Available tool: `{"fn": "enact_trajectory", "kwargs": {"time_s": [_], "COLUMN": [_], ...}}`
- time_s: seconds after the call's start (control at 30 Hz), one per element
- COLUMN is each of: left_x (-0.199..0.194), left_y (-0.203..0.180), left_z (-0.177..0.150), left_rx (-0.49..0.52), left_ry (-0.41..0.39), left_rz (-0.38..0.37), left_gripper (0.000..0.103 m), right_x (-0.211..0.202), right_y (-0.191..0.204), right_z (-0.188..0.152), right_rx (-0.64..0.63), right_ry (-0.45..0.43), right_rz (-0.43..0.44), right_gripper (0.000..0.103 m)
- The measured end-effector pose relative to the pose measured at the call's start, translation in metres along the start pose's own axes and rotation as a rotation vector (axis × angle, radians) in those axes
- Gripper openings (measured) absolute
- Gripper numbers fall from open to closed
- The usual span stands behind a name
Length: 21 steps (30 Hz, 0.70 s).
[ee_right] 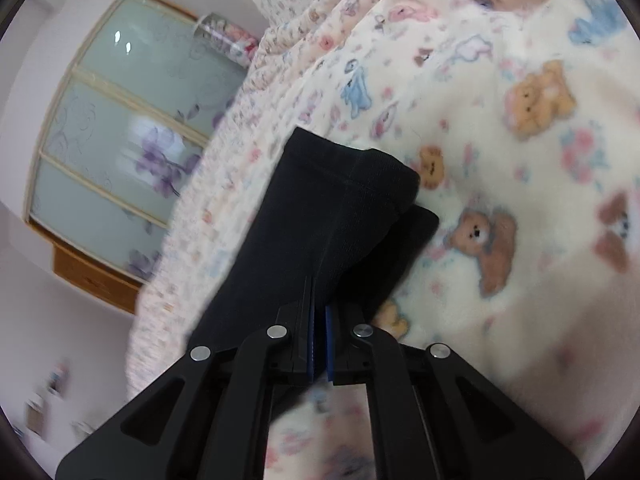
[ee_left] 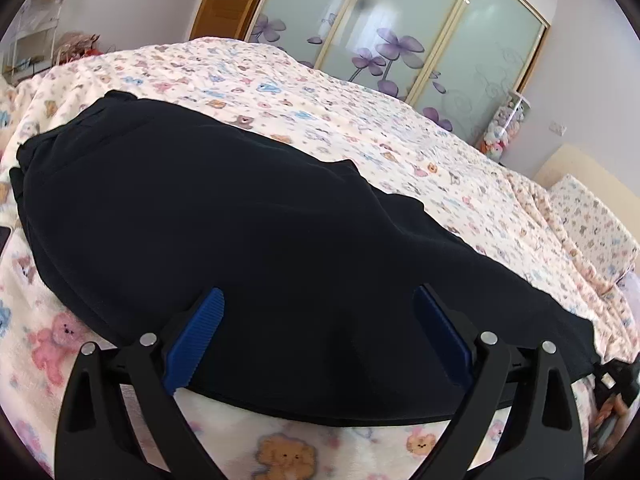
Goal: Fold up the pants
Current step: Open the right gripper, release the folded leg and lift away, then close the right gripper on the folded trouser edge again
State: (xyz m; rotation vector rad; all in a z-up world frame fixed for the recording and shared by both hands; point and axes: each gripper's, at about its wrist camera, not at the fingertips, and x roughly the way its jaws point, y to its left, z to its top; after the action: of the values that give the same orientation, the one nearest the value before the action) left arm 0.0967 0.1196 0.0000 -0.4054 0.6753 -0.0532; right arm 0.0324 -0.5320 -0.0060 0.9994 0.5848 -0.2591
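Blue fingers (ee_left: 208, 338) of the left gripper (ee_left: 316, 336) stand wide apart, holding nothing, with the dark pants (ee_left: 224, 216) lying flat between and past them on the bed (ee_left: 360, 120). Their long side runs across, toward the right. Over there the right gripper (ee_right: 319, 344) is pinched tight on the leg end (ee_right: 352, 184), so it looks best placed to carry that end over.

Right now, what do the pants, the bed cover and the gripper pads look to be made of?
Pants: dark matte knit, probably cotton; fine ribbing and a stitched hem show.
Bed cover: fluffy fleece with printed bears; fuzzy nap.
Pads on the left gripper: blue, ridged, likely rubber or plastic.
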Motion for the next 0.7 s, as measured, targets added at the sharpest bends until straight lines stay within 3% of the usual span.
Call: {"fn": "enact_trajectory", "kwargs": {"time_s": [0.13, 0.2, 0.27, 0.37, 0.47, 0.57, 0.7], "left_x": [-0.002, -0.004, -0.009, -0.023, -0.040, -0.042, -0.024], "left_y": [0.003, 0.006, 0.010, 0.020, 0.021, 0.007, -0.001], "left_z": [0.001, 0.003, 0.006, 0.011, 0.017, 0.020, 0.018], "left_rx": [-0.019, -0.040, -0.077, -0.143, -0.132, -0.064, -0.029], "left_ry": [-0.005, -0.013, -0.029, -0.086, -0.175, -0.196, -0.125], "left_rz": [-0.020, -0.042, -0.077, -0.134, -0.167, -0.172, -0.102], "left_gripper": [0.096, 0.096, 0.096, 0.096, 0.099, 0.101, 0.101], "right_x": [-0.006, -0.015, -0.025, -0.054, -0.067, -0.047, -0.004], "right_y": [-0.004, -0.003, -0.002, 0.009, 0.039, 0.092, 0.123], "right_z": [0.000, -0.003, -0.007, -0.018, -0.030, -0.051, -0.081], "right_rx": [0.045, 0.049, 0.054, 0.036, -0.093, -0.319, -0.461], "right_ry": [0.029, 0.008, -0.014, -0.122, -0.169, -0.059, 0.123], "right_rz": [-0.032, -0.043, -0.060, -0.080, 0.027, 0.222, 0.253], "right_gripper": [0.011, 0.026, 0.033, 0.033, 0.033, 0.033, 0.033]}}
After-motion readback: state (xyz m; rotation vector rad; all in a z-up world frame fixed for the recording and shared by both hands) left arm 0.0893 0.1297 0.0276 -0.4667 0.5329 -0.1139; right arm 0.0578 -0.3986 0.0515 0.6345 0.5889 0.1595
